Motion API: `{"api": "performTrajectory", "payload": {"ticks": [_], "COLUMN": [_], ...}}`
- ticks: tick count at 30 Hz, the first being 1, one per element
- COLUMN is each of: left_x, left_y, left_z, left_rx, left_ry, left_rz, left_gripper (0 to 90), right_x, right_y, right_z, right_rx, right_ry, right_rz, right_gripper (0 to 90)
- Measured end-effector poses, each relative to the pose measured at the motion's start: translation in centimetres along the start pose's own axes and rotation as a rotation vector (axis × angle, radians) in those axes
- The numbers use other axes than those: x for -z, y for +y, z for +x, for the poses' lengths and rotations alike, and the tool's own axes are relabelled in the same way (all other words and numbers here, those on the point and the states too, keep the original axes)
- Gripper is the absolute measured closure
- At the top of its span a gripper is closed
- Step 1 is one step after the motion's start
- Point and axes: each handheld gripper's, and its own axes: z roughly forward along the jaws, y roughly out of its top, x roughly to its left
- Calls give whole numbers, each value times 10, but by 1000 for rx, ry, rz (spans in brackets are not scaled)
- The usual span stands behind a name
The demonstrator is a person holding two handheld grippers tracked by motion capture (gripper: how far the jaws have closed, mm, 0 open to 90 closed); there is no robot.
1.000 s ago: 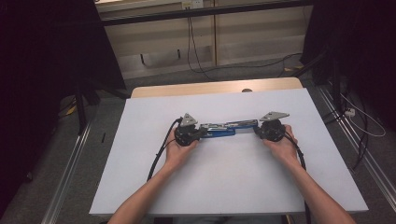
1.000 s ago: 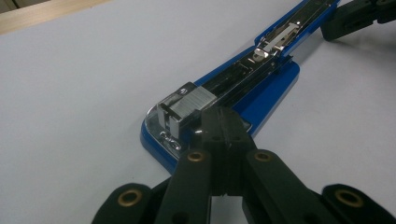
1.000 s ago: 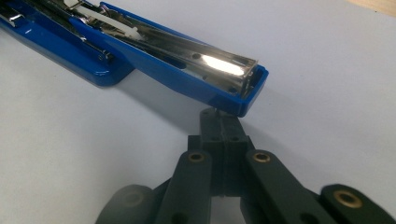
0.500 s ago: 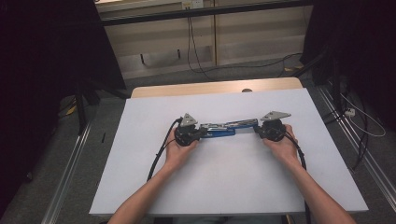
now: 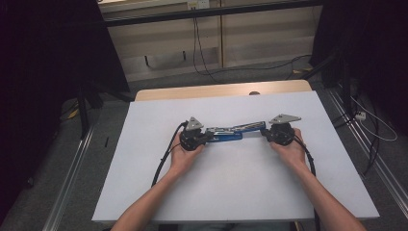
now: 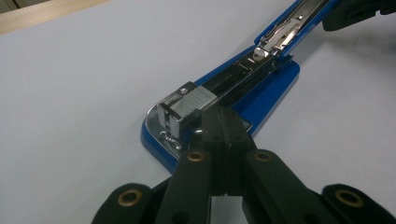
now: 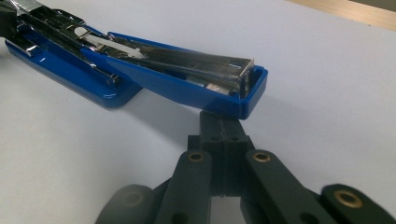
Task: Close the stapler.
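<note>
A blue stapler (image 5: pixel 231 132) lies swung open on the white table top (image 5: pixel 231 192), its base to the left and its cover stretched out to the right. My left gripper (image 5: pixel 208 137) is shut, its tips (image 6: pixel 223 119) resting against the front end of the stapler's base (image 6: pixel 273 84) beside the metal magazine (image 6: pixel 191 100). My right gripper (image 5: pixel 263 131) is also shut, and its tips (image 7: pixel 223 123) touch the outer end of the blue cover (image 7: pixel 187 88). Nothing sits between either pair of jaws. A hand holds each gripper.
A wooden strip (image 5: pixel 216 91) runs along the table's far edge. Metal rails (image 5: pixel 72 187) flank the table on the floor, and cables (image 5: pixel 375 130) lie at the right. Black cables (image 5: pixel 163 159) trail from the grippers across the table.
</note>
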Motion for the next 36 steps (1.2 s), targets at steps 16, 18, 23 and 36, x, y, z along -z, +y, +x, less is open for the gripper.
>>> {"api": "performTrajectory", "payload": {"ticks": [16, 18, 23, 36], "left_x": [0, 0, 0, 1], "left_y": [-1, -1, 0, 1], "left_z": [0, 0, 1, -8], "left_rx": [6, 5, 31, 17], "left_ry": [1, 2, -5, -33], "left_rz": [-5, -5, -2, 10], "left_gripper": [900, 900, 900, 852], "right_x": [0, 1, 3, 5], "right_y": [2, 2, 3, 3], "right_z": [3, 3, 3, 7], "right_rx": [8, 5, 0, -19], "right_ry": [-2, -2, 8, 35], "right_rz": [-38, -44, -66, -89], "right_gripper": [900, 900, 900, 838]}}
